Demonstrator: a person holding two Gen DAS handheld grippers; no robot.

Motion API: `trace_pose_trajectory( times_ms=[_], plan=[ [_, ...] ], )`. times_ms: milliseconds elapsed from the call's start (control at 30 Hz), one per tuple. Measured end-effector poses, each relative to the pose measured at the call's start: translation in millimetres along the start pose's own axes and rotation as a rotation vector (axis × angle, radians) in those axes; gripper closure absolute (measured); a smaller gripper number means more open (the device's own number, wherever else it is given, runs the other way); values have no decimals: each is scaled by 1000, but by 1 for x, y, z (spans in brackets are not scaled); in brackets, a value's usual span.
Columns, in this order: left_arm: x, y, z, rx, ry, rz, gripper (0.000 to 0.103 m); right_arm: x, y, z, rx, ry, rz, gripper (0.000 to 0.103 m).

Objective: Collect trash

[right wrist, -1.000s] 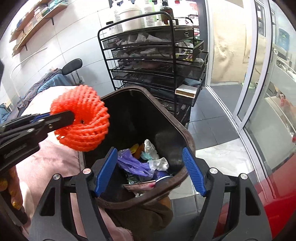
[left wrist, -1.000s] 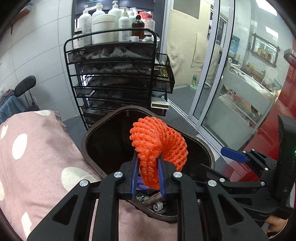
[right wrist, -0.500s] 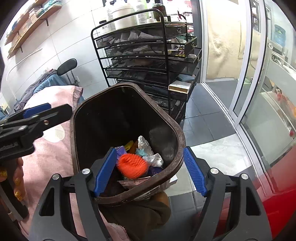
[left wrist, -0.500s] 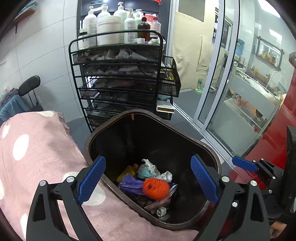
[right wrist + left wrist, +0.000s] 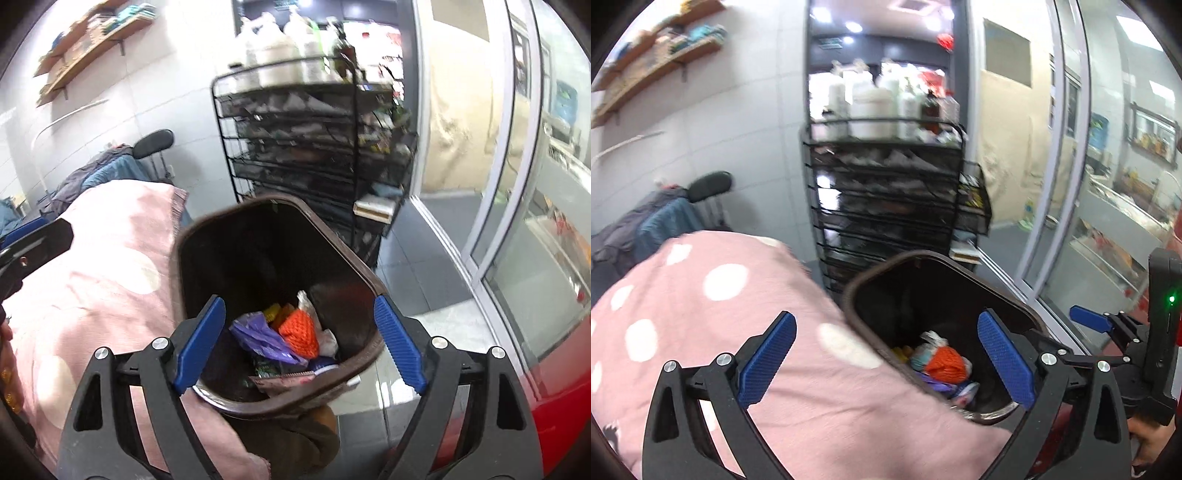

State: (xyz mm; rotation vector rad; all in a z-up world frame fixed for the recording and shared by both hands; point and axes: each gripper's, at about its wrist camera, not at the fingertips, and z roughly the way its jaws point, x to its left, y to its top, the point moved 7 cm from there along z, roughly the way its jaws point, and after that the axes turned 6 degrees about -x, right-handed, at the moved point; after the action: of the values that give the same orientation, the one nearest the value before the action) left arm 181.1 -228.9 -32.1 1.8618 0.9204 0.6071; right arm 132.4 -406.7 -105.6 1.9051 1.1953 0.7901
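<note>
Beside a pink polka-dot blanket (image 5: 713, 321) stands a dark brown plastic trash bin (image 5: 207, 236), an orange foam mesh sleeve (image 5: 300, 330) lying inside among wrappers. Left hand-held gripper (image 5: 886, 360) and right hand-held gripper (image 5: 300, 341) both gape wide, holding nothing.

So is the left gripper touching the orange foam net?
Apart. In the left wrist view the left gripper stands open and empty, while the orange foam net lies down inside the bin.

Brown trash bin (image 5: 371, 284): glossy plastic. Orange foam net (image 5: 301, 332): ribbed mesh. Polka-dot blanket (image 5: 713, 332): soft pink cloth. Rack (image 5: 314, 147): black wire metal.
</note>
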Motion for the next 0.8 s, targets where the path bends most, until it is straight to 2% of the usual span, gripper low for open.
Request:
trace_pose_trajectory(
  times_ms=[167,333,633,800],
  plan=[
    [34,-6,-38,-60,122,-56,5,31,8,-23,-91,58,-62,14],
    [61,-18,-72,-103,209,-97,5,67,13,-49,-179,129,-109,9],
    [95,-38,-122,-163,366,-181,5,119,10,-83,-260,265,-170,5],
    [101,-51,-142,-180,405,-213,5,140,2,-97,-271,303,-194,5]
  ],
)
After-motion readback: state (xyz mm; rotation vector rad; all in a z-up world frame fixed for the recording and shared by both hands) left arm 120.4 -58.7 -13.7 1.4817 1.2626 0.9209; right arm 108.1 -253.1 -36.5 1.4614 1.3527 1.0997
